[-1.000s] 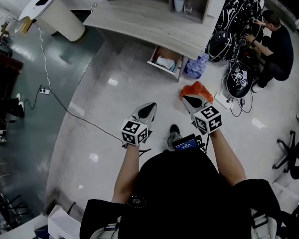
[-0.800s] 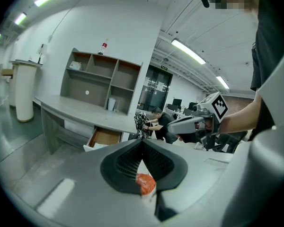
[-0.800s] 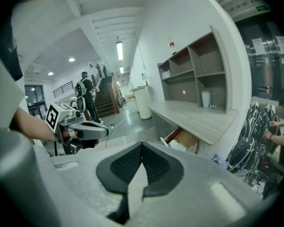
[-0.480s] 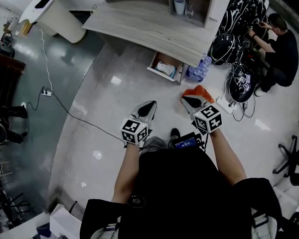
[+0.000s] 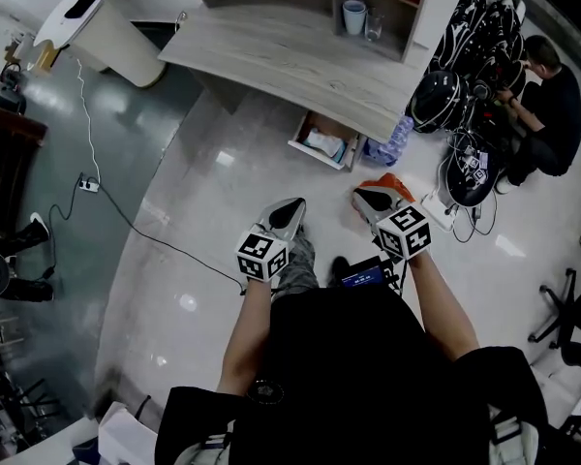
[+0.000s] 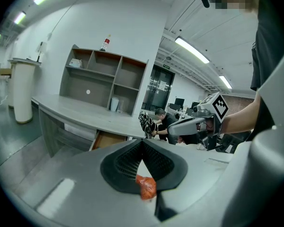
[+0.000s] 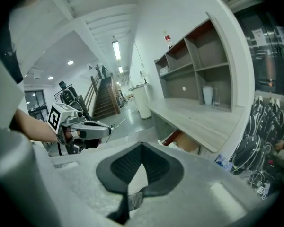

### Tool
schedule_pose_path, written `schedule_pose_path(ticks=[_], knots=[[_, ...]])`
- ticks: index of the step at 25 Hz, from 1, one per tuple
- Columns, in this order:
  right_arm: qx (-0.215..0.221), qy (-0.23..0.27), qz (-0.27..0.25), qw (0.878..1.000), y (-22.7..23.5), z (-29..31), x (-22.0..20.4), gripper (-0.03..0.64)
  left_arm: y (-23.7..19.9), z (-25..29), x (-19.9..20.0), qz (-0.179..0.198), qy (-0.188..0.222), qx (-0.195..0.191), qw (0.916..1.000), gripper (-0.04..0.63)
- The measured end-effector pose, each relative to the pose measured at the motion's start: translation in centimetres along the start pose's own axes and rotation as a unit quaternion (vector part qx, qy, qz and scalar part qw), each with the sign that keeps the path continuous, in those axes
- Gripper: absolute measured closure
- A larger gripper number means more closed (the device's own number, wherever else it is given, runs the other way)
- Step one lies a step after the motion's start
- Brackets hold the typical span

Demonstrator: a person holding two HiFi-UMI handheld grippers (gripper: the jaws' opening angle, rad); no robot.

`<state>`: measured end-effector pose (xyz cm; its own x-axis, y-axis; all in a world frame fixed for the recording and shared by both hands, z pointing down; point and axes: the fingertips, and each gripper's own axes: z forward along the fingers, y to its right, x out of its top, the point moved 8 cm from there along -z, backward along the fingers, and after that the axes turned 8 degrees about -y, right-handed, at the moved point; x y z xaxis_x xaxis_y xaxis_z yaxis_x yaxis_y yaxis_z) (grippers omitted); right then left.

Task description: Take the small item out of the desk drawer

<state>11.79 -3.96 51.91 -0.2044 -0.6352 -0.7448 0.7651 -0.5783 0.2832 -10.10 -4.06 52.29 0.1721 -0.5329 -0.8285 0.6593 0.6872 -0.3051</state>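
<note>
The desk drawer stands pulled open under the grey desk top, with a white small item inside. The open drawer also shows in the left gripper view and the right gripper view. My left gripper is shut and empty, held above the floor well short of the drawer. My right gripper is shut and empty too, beside it and over an orange bag. In each gripper view the black pads meet at the tip, on the left gripper and on the right gripper.
An orange bag and a blue bag lie on the floor right of the drawer. A person crouches at the right among black helmets and cables. A cable crosses the floor at left. A shelf unit holds a cup.
Both grippers have moved forward together towards the desk; the drawer and the orange bag sit a little nearer in the head view. The jaws stay shut.
</note>
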Motion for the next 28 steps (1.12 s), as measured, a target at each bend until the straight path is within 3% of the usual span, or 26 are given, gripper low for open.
schedule_pose_path(ticks=[16, 28], knots=[[-0.042, -0.006, 0.034, 0.999, 3.0, 6.4, 6.8, 0.620, -10.2, 4.0, 5.5, 0.019, -0.016, -0.058, 0.9980, 0.594], [-0.103, 0.010, 0.076, 0.992, 3.2, 10.5, 10.5, 0.620, -17.1, 5.9, 8.9, 0.054, -0.036, -0.123, 0.9903, 0.594]])
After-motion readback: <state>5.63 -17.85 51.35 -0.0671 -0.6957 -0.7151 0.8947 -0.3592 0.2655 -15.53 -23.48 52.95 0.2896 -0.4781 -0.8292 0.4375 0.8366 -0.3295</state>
